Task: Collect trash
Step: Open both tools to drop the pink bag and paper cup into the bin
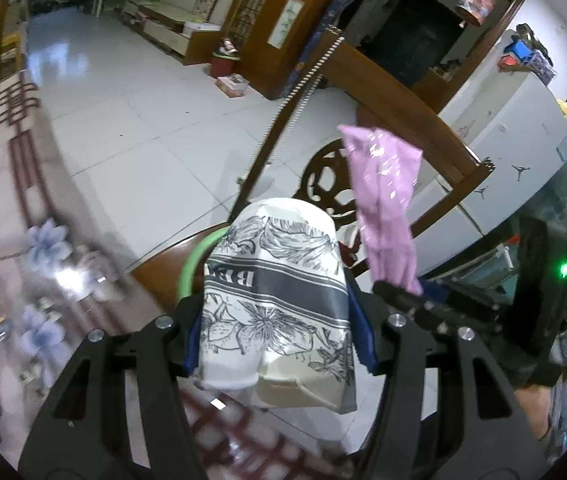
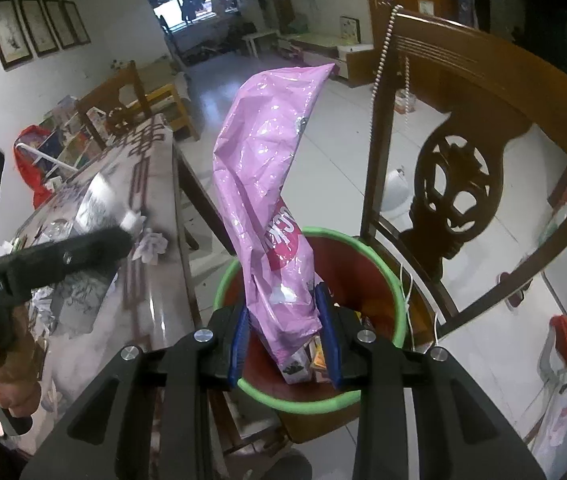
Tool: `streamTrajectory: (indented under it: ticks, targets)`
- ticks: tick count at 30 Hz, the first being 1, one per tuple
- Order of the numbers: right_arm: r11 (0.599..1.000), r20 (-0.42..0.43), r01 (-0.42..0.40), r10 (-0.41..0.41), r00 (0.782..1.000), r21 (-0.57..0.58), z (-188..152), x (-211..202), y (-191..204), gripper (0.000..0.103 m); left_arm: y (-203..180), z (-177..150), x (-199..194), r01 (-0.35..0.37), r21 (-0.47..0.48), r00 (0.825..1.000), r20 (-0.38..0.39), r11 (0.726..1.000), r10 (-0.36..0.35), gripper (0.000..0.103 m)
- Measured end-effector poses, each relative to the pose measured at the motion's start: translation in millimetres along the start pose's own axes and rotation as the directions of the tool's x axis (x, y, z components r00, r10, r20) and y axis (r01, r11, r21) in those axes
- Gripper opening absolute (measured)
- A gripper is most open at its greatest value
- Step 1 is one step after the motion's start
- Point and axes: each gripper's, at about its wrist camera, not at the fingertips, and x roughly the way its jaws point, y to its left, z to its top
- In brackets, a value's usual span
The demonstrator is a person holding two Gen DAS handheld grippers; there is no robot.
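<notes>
left view paper cup (image 1: 279, 304), right view bin (image 2: 363, 244)

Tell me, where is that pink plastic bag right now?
The pink plastic bag is clamped in the right gripper, standing up over the green-rimmed bin, beside the carved wooden chair.

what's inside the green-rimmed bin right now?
In the right wrist view, the bin holds some trash: small colourful packets and cartons near the bottom. The pink bag clamped in the right gripper hangs over the opening and covers much of the inside; what lies beneath cannot be seen.
</notes>
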Motion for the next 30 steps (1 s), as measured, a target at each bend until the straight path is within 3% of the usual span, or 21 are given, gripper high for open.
streamTrajectory:
  ticks: [7,18,19,20,21,22,26,30]
  targets:
    - [0.999,0.001,0.001,-0.001,1.0,0.034,0.9,-4.4,-12.4,0.03,-14.5,11.4,27.8,0.047,-0.007,0.998,-0.043,0.999,-0.047,0.056]
    - [0.999,-0.019,0.016,-0.015,1.0,0.041,1.0,-0.8,-19.7,0.035,-17.0,21.1,44.3,0.05,-0.04,0.997,-0.057,0.998,-0.052,0.057]
    - [0.999,-0.018,0.024,-0.023,1.0,0.042,1.1,-0.6,-19.6,0.04,-15.8,20.5,43.6,0.047,-0.043,0.997,-0.055,0.998,-0.049,0.058]
    - [0.999,-0.015,0.031,-0.03,0.999,0.041,1.7,-0.6,-19.4,0.048,-15.8,21.3,43.8,0.042,-0.046,0.998,-0.054,0.998,-0.045,0.068]
    - [0.999,-0.013,0.037,-0.037,0.999,0.04,1.9,-0.7,-19.0,0.053,-15.1,22.2,42.5,0.032,-0.052,0.998,-0.046,0.998,-0.034,0.084]
    - [0.998,-0.01,0.043,-0.043,0.999,0.042,2.0,-1.2,-18.3,0.061,-14.3,23.0,40.9,0.03,-0.06,0.999,-0.033,0.998,-0.032,0.089]
    - [0.999,-0.006,0.049,-0.049,0.999,0.022,2.6,-1.1,-12.3,0.073,-10.7,25.1,33.6,0.038,-0.086,0.999,-0.006,0.996,-0.039,0.097]
    - [0.998,-0.004,0.054,-0.054,0.999,0.009,3.9,-0.1,-8.8,0.078,-2.4,23.4,23.1,0.031,-0.106,1.0,0.006,0.994,-0.031,0.097]
